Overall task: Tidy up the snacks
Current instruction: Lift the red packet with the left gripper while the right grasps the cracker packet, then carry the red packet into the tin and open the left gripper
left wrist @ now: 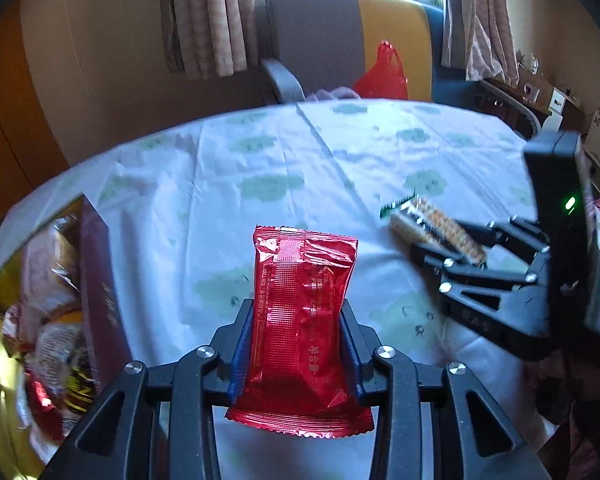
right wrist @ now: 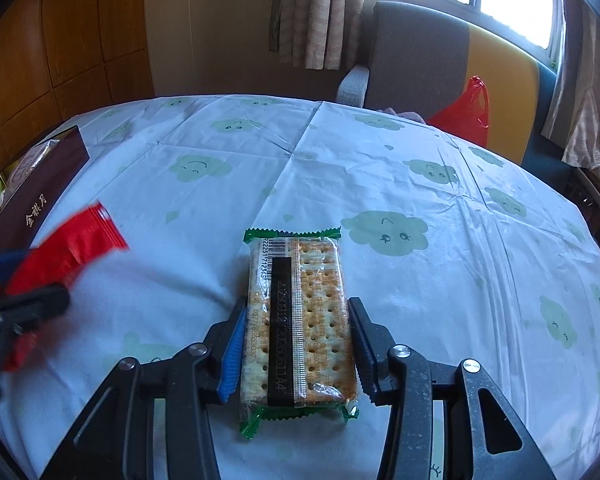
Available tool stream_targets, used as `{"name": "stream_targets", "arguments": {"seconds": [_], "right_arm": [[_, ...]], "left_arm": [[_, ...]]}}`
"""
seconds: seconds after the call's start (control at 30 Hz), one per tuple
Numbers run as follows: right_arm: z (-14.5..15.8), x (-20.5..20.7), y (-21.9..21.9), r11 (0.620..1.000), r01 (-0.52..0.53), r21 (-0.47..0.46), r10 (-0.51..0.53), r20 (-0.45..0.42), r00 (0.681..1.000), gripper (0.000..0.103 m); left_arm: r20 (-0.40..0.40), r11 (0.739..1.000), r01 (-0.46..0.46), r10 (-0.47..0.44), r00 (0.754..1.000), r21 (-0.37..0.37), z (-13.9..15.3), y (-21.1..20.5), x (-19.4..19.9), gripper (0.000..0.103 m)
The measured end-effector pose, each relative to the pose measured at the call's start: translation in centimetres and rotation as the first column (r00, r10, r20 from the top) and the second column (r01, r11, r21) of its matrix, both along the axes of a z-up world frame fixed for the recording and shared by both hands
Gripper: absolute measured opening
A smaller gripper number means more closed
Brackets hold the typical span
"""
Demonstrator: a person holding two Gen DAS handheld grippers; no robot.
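My left gripper is shut on a red foil snack packet, which stands upright between its blue pads above the table. In the right wrist view that red packet and the left gripper appear blurred at the left edge. A clear cracker packet with green ends lies lengthwise between the pads of my right gripper, which is shut on it. From the left wrist view, the right gripper comes in from the right with the cracker packet just over the cloth.
A maroon box holding several wrapped snacks sits at the table's left edge, also visible as the maroon box with gold lettering. The table has a white cloth with green clouds. Behind it stands a grey-and-yellow chair with a red plastic bag.
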State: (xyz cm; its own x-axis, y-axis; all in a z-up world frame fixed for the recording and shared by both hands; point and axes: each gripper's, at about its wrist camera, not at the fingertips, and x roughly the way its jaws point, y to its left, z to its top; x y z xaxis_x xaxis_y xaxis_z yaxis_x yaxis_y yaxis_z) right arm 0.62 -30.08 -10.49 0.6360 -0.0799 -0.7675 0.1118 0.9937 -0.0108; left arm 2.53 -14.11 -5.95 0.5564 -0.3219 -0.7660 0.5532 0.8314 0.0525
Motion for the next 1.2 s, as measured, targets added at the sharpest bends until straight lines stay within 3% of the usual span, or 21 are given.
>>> {"name": "stream_targets", "arguments": {"seconds": [0.2,0.5,0.87,1.2], "right_arm": [[-0.1,-0.1,0.0,1.000,0.001,0.001,-0.001,0.006,1.000,0.048],[0.0,-0.3,0.1,1.000,0.003,-0.003,-0.003,0.007,1.000,0.048],[0.1,-0.1,0.4,1.000,0.004,-0.025,-0.004,0.004,1.000,0.047],[0.0,-0.1,0.6,0.999,0.007,-0.043,-0.007,0.001,1.000,0.047]], "left_arm": [[0.062,0.999,-0.031,0.033,0.998,-0.029,3.6,1.3,-1.0,0.039],[0.129,0.996,-0.086,0.089,0.988,-0.033,6.3,3.7,-1.7,0.039],[0.177,0.981,-0.190,0.195,0.965,-0.043,7.6,8.1,-1.1,0.039],[0.165,0.962,-0.269,0.273,0.948,-0.044,7.1,11.6,-0.6,0.039]]}}
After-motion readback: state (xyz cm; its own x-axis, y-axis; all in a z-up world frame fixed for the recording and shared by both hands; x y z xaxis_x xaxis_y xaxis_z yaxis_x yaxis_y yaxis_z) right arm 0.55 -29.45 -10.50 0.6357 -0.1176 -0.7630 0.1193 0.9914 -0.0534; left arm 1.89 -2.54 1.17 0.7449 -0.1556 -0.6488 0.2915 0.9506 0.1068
